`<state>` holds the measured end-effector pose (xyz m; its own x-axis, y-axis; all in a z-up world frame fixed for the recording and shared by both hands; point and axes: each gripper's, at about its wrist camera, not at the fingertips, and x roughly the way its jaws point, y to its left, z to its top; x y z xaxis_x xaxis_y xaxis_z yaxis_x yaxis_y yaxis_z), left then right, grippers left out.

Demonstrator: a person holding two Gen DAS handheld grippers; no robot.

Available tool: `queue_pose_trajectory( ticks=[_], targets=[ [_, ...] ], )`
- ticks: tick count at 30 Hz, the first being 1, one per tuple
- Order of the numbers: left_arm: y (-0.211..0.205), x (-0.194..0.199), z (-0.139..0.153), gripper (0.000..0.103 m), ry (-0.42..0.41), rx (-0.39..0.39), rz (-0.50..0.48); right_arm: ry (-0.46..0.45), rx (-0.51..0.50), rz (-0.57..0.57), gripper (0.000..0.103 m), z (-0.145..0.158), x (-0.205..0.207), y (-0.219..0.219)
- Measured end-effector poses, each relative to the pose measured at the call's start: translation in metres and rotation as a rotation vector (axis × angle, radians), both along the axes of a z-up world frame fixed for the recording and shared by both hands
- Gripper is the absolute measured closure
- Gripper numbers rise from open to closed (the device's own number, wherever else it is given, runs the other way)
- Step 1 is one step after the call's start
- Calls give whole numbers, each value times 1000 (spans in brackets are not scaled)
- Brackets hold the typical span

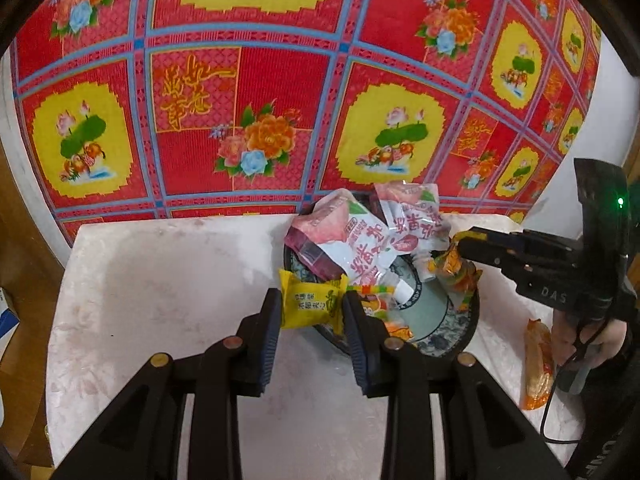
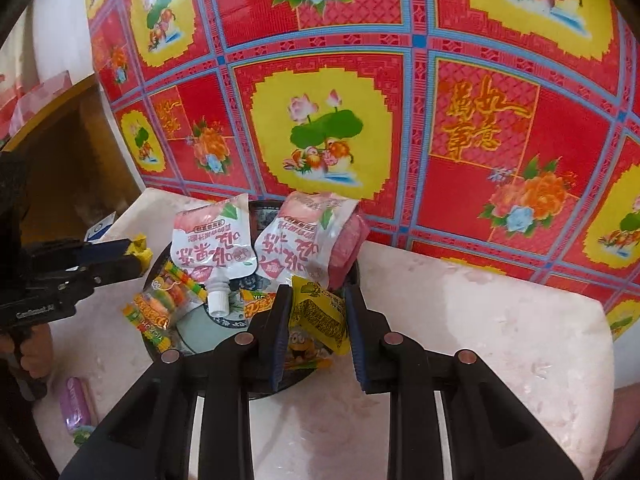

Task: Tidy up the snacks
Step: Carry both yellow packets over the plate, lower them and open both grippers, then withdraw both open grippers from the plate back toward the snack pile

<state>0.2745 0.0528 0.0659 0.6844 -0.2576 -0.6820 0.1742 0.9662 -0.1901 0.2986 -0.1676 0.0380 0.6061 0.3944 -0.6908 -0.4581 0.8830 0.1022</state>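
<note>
A dark-rimmed patterned plate on the pale marble table holds two pink-and-white spout pouches and small colourful candy packets. My left gripper is shut on a yellow snack packet at the plate's near-left rim. My right gripper is shut on another yellow packet over the plate's near edge; in the left wrist view it reaches in from the right. The plate, pouches and left gripper also show in the right wrist view.
A red, yellow and blue floral cloth hangs behind the table. An orange packet lies on the table right of the plate. A purple packet lies on the table near the left gripper. A blue-white box sits off the table's left side.
</note>
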Motion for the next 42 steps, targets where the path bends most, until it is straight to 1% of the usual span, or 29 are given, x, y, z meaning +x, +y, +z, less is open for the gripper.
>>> queue_pose_trajectory(
  ticks=[3, 5, 7, 8, 10, 11, 12, 13, 15, 17, 20, 22, 25, 28, 30, 32, 37, 39, 40, 42],
  targets=[
    [0, 2, -2, 70, 3, -20, -5, -2, -3, 12, 75, -3, 2, 4],
    [-1, 3, -3, 70, -3, -17, -3, 21, 8, 25, 75, -6, 4, 7],
    [-2, 2, -4, 70, -7, -15, -1, 20, 25, 28, 75, -6, 5, 6],
    [-2, 2, -5, 70, -6, -19, -3, 12, 25, 24, 74, -5, 4, 6],
    [-2, 3, -6, 69, -5, -27, -1, 9, 32, 17, 67, -4, 6, 5],
    [-2, 3, -7, 65, -8, -30, 4, 16, 33, 16, 63, -4, 6, 4],
    [-2, 3, -7, 58, -10, -37, 3, 21, 31, 15, 56, -5, 7, 4],
    [-1, 3, -6, 55, -12, -47, 2, 22, 30, 15, 51, -5, 7, 4],
    [0, 2, -5, 48, -22, -54, 7, 16, 38, 19, 48, -4, 6, 3],
    [1, -1, -2, 45, -44, -58, 9, 3, 53, 31, 47, 0, 3, 2],
    [3, -4, 1, 38, -71, -72, 5, -19, 72, 38, 45, 5, -2, -2],
    [3, -6, 3, 38, -85, -70, 3, -31, 83, 32, 44, 8, -4, -6],
    [1, -6, 3, 38, -80, -67, -1, -27, 105, 23, 44, 11, -5, -13],
    [-2, -6, 1, 38, -76, -35, 0, -7, 121, 22, 44, 9, -5, -16],
    [-5, -7, 0, 38, -75, -9, -2, -5, 114, 22, 44, 8, -6, -17],
    [-7, -8, 0, 38, -70, -8, -13, -8, 106, 35, 44, 9, -6, -13],
    [-11, -6, -1, 38, -9, 7, -11, 9, 90, 26, 44, 18, -7, -7],
    [-13, -14, 7, 38, -25, 7, -16, -3, 71, 15, 44, 25, -13, -7],
    [-15, -21, 13, 38, -44, 13, -17, -21, 52, 5, 44, 32, -20, -7],
    [-19, -35, 22, 38, -77, 24, -24, -43, 44, 5, 44, 40, -30, -8]
  ],
)
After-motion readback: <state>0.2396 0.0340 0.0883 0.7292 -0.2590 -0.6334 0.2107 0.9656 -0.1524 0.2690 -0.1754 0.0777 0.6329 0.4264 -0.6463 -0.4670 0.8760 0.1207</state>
